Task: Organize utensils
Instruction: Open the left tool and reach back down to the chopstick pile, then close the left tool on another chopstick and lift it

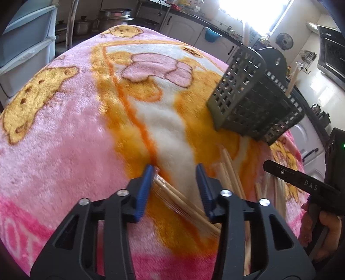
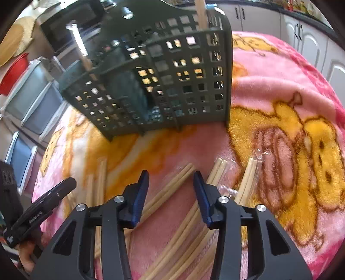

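A dark perforated utensil basket (image 1: 248, 101) (image 2: 172, 81) stands on a pink and orange plush blanket (image 1: 64, 129), with a few wooden chopsticks (image 2: 199, 13) upright in it. My left gripper (image 1: 175, 167) hangs low over the blanket with its blue jaws apart. A plastic-wrapped pair of chopsticks (image 1: 183, 200) lies slantwise between them, and no pad presses on it. My right gripper (image 2: 170, 173) is open too, over another wrapped pair (image 2: 170, 189) lying diagonally between its fingers. Several more pairs (image 2: 217, 170) (image 1: 228, 165) lie loose around both grippers.
Kitchen cabinets (image 1: 215, 41) and a bright window line the far side. Plastic drawer units (image 2: 32, 101) stand beside the table. The right tool's black body (image 1: 301, 183), held in a hand, shows at the left wrist view's right edge. More chopsticks (image 2: 101, 183) lie left of the right gripper.
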### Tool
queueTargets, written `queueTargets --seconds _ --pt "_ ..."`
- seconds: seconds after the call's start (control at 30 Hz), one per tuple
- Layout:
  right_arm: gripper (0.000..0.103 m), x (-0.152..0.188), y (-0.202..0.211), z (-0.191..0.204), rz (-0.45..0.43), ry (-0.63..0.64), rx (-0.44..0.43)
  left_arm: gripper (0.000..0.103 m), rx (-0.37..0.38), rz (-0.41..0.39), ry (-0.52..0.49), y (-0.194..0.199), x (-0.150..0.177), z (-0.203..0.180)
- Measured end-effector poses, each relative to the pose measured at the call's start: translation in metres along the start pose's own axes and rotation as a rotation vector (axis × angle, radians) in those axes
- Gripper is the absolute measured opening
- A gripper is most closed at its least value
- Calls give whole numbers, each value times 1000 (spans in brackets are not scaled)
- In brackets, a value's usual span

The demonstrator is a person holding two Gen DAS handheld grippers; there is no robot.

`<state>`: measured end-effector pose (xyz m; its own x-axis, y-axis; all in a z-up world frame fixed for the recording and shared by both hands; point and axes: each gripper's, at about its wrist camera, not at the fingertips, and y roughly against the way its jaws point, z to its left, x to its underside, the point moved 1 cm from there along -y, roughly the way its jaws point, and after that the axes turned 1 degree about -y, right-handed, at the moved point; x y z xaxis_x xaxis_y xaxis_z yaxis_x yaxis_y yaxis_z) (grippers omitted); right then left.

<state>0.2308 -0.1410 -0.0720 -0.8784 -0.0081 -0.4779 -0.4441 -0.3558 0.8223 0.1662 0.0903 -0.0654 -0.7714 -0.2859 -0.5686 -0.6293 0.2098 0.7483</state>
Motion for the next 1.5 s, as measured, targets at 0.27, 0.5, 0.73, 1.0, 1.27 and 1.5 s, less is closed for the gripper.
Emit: queueTargets --seconds 0.27,0.5,0.73,1.0,1.27,1.5 --pt "25 -16 -11 -5 -9 -35 22 9 -32 -13 -7 -4 -5 7" --pt "9 -18 -3 -15 -40 -69 -28 4 5 -25 11 -1 -5 13" --pt "7 -24 49 -20 -154 -55 -184 2 75 -113 -7 34 -21 4" --pt "6 -24 117 -10 -318 40 -230 2 70 -257 -106 82 -53 -25" --pt "6 -29 156 1 -444 84 -200 2 97 -333 -159 112 -78 -46" --pt "5 -21 184 -2 -502 94 -208 2 166 -357 -257 125 -81 -87"
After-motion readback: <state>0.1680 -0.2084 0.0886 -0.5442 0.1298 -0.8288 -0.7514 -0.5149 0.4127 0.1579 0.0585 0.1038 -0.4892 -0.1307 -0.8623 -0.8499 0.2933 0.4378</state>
